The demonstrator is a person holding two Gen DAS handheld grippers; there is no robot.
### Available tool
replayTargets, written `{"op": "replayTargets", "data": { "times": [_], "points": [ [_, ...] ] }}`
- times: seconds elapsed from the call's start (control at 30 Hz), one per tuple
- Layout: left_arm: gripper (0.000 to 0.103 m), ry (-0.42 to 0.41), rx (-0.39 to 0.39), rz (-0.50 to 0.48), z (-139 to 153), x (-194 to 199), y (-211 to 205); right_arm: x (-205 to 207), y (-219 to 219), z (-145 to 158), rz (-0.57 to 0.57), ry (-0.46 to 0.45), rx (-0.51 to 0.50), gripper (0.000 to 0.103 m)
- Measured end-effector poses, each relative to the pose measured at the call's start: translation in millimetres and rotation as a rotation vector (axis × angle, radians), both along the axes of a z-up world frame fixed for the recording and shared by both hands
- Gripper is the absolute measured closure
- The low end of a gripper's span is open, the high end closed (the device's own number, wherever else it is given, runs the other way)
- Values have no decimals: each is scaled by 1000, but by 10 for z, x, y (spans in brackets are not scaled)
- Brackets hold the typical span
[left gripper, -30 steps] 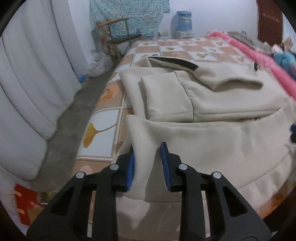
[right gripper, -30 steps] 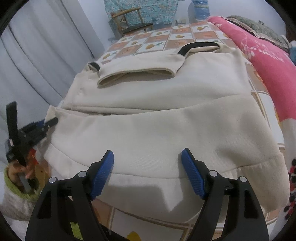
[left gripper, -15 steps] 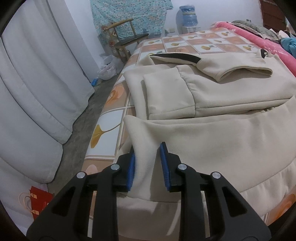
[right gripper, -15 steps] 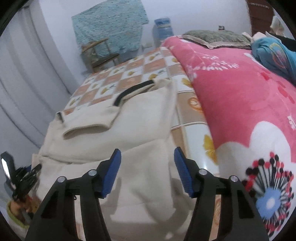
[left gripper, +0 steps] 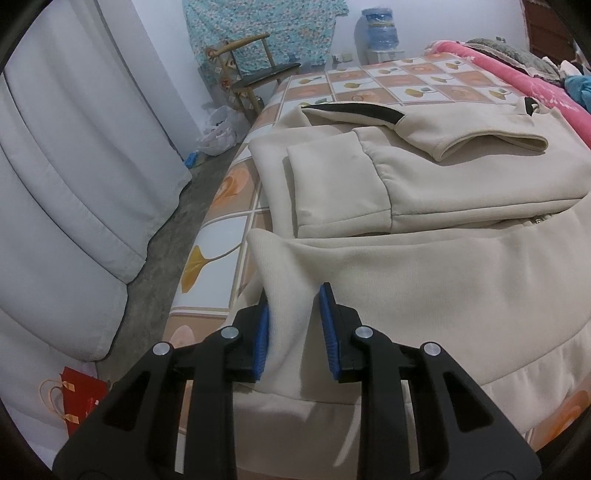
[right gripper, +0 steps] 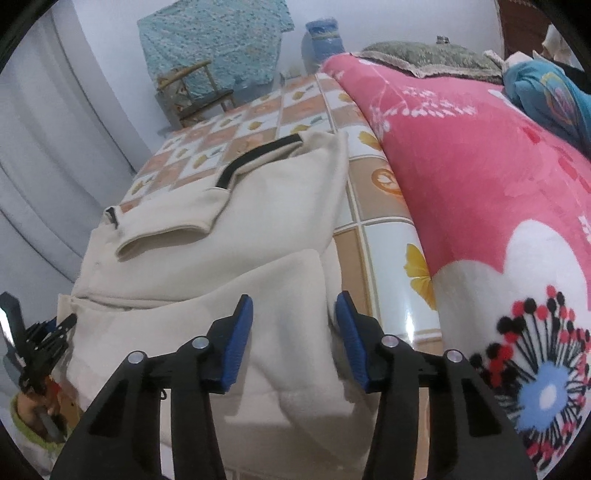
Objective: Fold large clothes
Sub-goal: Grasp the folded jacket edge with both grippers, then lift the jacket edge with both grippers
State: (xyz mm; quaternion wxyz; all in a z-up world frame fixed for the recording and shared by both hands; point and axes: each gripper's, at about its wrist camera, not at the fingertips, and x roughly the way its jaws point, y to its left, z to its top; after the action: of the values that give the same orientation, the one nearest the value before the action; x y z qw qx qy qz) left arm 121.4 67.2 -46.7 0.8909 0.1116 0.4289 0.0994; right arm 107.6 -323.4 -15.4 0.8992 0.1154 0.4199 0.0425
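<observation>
A large cream jacket point(left gripper: 443, 295) lies on the bed, sleeves folded in, dark-lined collar at the far end. My left gripper point(left gripper: 294, 295) is shut on its near left hem corner, the fabric pinched up between the blue pads. In the right wrist view the jacket point(right gripper: 221, 258) fills the left half. My right gripper point(right gripper: 293, 299) straddles the near right hem corner. Its jaws are closing with the cloth between them, and the pads do not squeeze it. The left gripper point(right gripper: 40, 339) shows at the far left, held by a hand in a green sleeve point(right gripper: 26, 417).
The bed has a tile-patterned sheet point(left gripper: 221, 236). A pink flowered blanket point(right gripper: 461, 166) lies heaped just right of the jacket. White curtains point(left gripper: 74, 166), a red bag point(left gripper: 79, 398) and grey floor lie left of the bed. A wooden chair point(left gripper: 255, 74) and water bottle point(left gripper: 380, 26) stand at the far wall.
My right gripper has slid right along the hem to the jacket's right corner, and its jaws have narrowed around the cloth. The left gripper keeps its hold and has barely moved.
</observation>
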Motion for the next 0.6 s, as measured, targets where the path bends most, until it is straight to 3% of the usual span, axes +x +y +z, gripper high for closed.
{"op": "replayTargets", "data": {
  "times": [0.03,0.17,0.43,0.6],
  "points": [
    [78,1,1,-1,0,1,0,-16,5,16,17,-7,19,64],
    [78,4,-10,-1,4,2,18,-58,43,55,50,-24,17,64],
    [78,7,-22,5,-11,6,41,136,-44,-106,10,28,16,64],
    [78,12,-25,6,-4,-1,46,179,8,-184,25,48,-13,70]
  ]
}}
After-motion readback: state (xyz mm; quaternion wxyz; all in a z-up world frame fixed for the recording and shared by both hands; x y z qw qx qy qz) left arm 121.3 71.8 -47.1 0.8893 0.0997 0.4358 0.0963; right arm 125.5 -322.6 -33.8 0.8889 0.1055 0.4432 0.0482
